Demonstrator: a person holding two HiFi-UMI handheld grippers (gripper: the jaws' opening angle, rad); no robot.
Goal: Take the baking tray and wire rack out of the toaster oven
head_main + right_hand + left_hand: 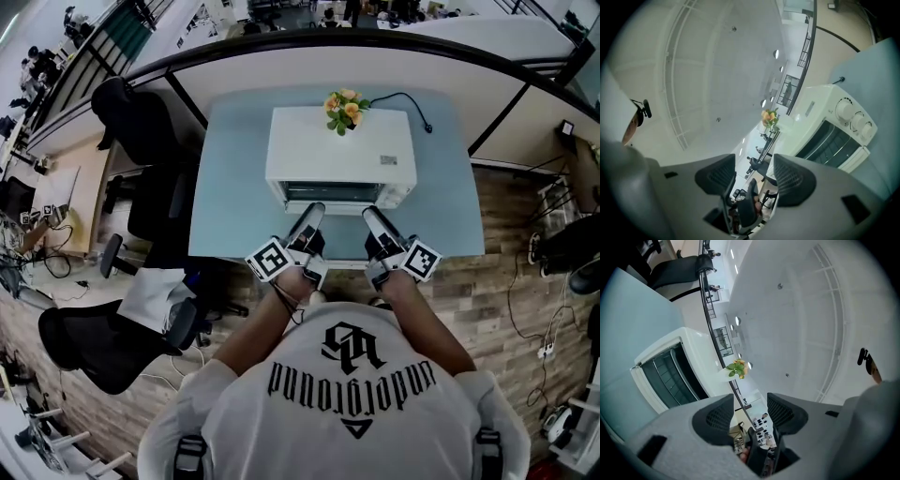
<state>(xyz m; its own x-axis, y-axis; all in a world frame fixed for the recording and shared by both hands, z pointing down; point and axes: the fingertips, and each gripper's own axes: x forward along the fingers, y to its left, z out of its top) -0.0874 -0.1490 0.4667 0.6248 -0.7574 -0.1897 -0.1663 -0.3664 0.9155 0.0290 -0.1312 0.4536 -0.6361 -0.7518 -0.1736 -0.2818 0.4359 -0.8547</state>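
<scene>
A white toaster oven (340, 155) stands at the back middle of a pale blue table (234, 187), its dark glass door (336, 192) closed and facing me. Thin bars show behind the glass in the left gripper view (670, 376) and the right gripper view (834, 140); the baking tray cannot be made out. My left gripper (314, 208) (750, 411) hovers just in front of the door's left half, open and empty. My right gripper (370, 214) (754, 176) hovers by the door's right half, also open with nothing between its fingers. Both point slightly upward.
A small bunch of orange flowers (344, 108) sits on the oven's top. Its black power cable (403, 98) trails off to the back right. The control knobs (855, 119) are on the oven's right side. Black office chairs (141, 122) stand left of the table.
</scene>
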